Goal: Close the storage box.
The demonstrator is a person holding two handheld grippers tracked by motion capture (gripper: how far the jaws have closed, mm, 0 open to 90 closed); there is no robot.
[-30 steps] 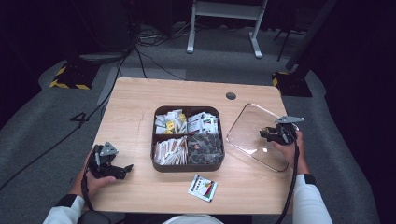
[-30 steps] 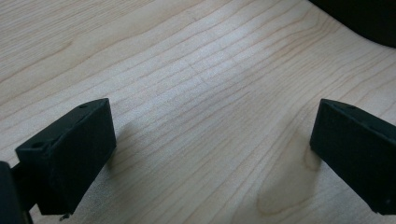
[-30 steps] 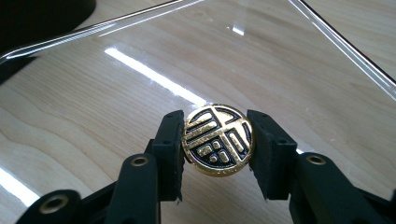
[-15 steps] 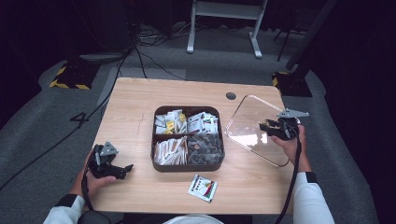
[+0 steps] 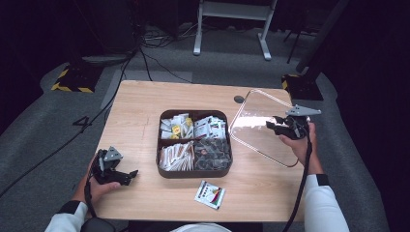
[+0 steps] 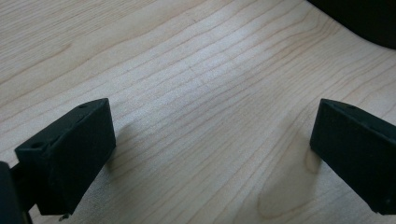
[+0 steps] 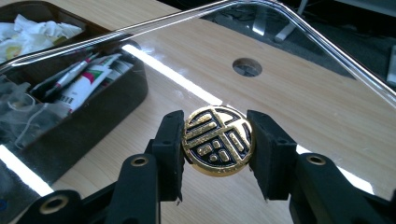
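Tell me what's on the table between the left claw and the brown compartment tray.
Nothing: in the high view, only bare wooden table lies between the left claw and the brown compartment tray.

White sleeves with black cuffs, 2 black hand-held grippers (image 5: 129,174) (image 5: 270,124), trailing black cables, brass-ringed screw holes.
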